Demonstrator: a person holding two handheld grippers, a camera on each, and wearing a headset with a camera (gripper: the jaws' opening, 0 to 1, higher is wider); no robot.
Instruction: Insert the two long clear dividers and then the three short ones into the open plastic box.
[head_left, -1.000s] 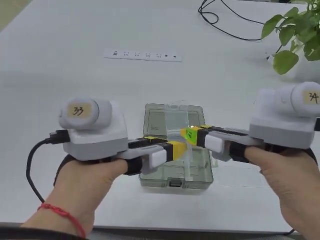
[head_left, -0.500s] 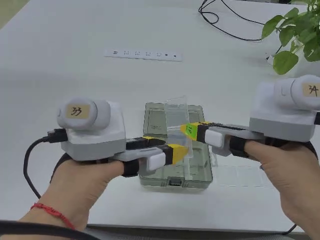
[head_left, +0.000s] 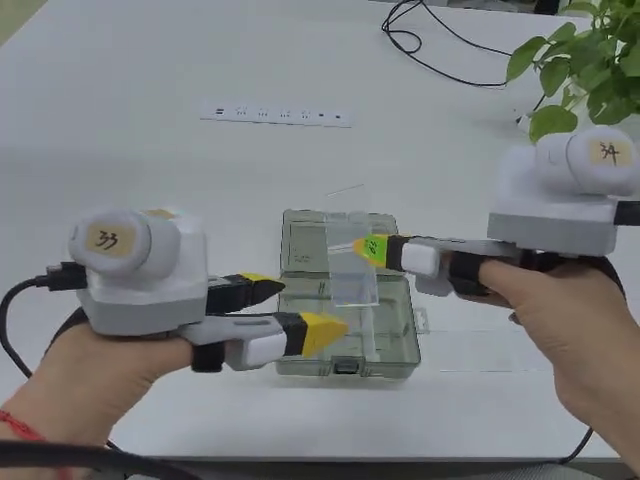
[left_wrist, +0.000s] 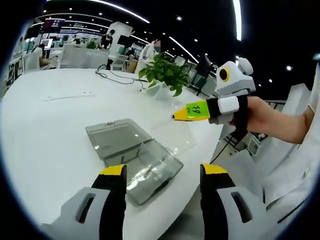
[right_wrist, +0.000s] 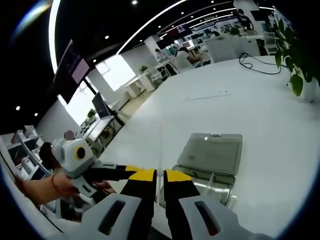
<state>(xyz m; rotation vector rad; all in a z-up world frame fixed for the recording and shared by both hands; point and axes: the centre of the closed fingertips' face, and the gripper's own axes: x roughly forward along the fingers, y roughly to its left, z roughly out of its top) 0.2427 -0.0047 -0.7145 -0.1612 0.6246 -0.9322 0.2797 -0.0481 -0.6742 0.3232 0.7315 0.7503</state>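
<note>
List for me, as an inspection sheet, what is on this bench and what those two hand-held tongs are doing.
Surface: white table, flat and bare in the middle.
Job's things: open plastic box with its lid laid back; clear divider held over it.
Clutter: power strip on the far side.
Grippers: left tongs open, holding nothing; right tongs shut on the clear divider.
Cables: black cable at the far edge; another cable runs from the left tongs' body.
Surroundings: potted plant at the far right; office desks beyond.
</note>
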